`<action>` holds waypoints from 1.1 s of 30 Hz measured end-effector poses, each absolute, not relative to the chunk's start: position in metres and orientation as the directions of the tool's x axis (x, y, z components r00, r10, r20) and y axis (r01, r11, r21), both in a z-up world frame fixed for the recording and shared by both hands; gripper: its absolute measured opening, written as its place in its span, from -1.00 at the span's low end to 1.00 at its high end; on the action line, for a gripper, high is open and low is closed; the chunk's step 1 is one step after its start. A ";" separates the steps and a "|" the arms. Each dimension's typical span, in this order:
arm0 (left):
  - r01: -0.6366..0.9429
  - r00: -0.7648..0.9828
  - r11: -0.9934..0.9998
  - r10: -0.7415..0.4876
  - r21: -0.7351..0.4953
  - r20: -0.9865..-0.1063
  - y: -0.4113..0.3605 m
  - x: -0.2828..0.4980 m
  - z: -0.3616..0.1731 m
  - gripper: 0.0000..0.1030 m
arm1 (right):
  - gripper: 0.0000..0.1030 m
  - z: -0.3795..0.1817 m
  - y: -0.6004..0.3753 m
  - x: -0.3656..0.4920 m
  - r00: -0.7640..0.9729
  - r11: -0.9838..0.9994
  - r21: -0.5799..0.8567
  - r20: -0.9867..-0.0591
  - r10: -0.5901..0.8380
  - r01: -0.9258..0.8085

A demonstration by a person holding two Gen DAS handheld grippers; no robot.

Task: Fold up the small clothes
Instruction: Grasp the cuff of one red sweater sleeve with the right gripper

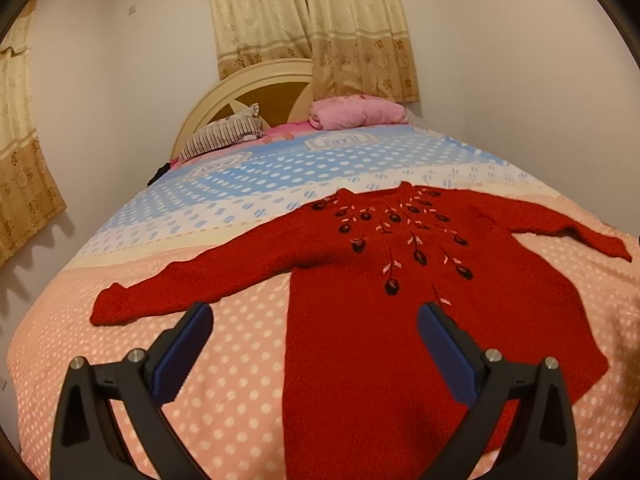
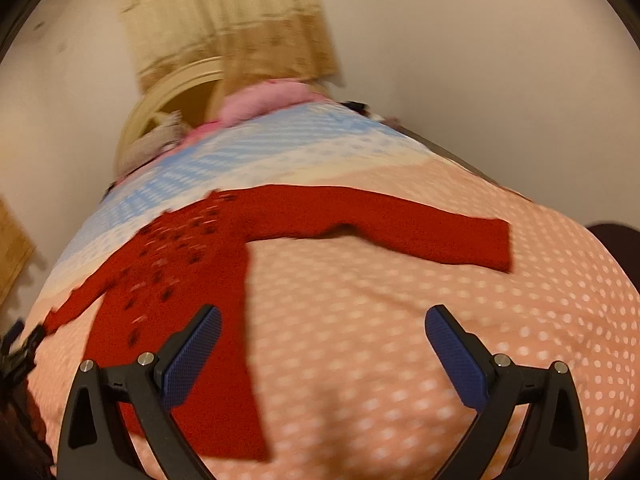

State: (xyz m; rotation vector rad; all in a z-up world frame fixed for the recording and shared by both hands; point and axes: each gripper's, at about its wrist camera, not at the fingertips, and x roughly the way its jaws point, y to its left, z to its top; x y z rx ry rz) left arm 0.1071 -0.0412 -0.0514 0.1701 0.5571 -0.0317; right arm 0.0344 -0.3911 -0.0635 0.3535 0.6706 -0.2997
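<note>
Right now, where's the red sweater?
The red sweater lies flat, sleeves spread, on the dotted pink near end of the bedspread, ahead of the open left tongs; the pillows sit far behind it.

home bedroom; bed (image 1: 200, 240) | pillows (image 1: 224, 134) | headboard (image 1: 248, 84) | curtains (image 1: 312, 28)

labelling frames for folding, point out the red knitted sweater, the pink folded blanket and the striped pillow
red knitted sweater (image 1: 360, 340): left wrist view, lower body panel
pink folded blanket (image 1: 356, 114): left wrist view, top face
striped pillow (image 1: 224, 136): left wrist view, middle of its front
</note>
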 end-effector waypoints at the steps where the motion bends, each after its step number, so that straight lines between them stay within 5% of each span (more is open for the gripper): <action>1: 0.078 0.845 0.984 0.020 0.160 -0.534 -0.044 0.114 -0.056 1.00 | 0.91 -0.068 -0.408 0.037 0.734 0.885 0.230 -0.659 -0.164 0.405; 5: 0.075 0.830 0.978 0.048 0.197 -0.556 -0.048 0.137 -0.071 1.00 | 0.63 -0.090 -0.464 0.052 0.674 0.829 0.249 -0.713 -0.193 0.500; 9: 0.064 0.815 0.976 0.070 0.210 -0.575 -0.046 0.161 -0.081 1.00 | 0.60 -0.105 -0.511 0.060 0.623 0.777 0.242 -0.747 -0.232 0.580; 13: 0.051 0.805 0.974 0.091 0.220 -0.586 -0.044 0.179 -0.087 1.00 | 0.32 -0.120 -0.556 0.066 0.574 0.726 0.245 -0.782 -0.244 0.642; 21: 0.027 0.790 0.971 0.125 0.238 -0.601 -0.037 0.203 -0.096 1.00 | 0.10 -0.146 -0.598 0.085 0.519 0.678 0.254 -0.826 -0.219 0.690; 28: 0.014 0.769 0.972 0.140 0.235 -0.624 -0.028 0.214 -0.105 1.00 | -0.76 -0.157 -0.592 0.104 0.535 0.702 0.281 -0.829 -0.166 0.654; 33: 0.000 0.766 0.976 0.140 0.218 -0.627 -0.016 0.217 -0.105 1.00 | -0.81 -0.132 -0.587 0.114 0.556 0.722 0.267 -0.809 -0.192 0.639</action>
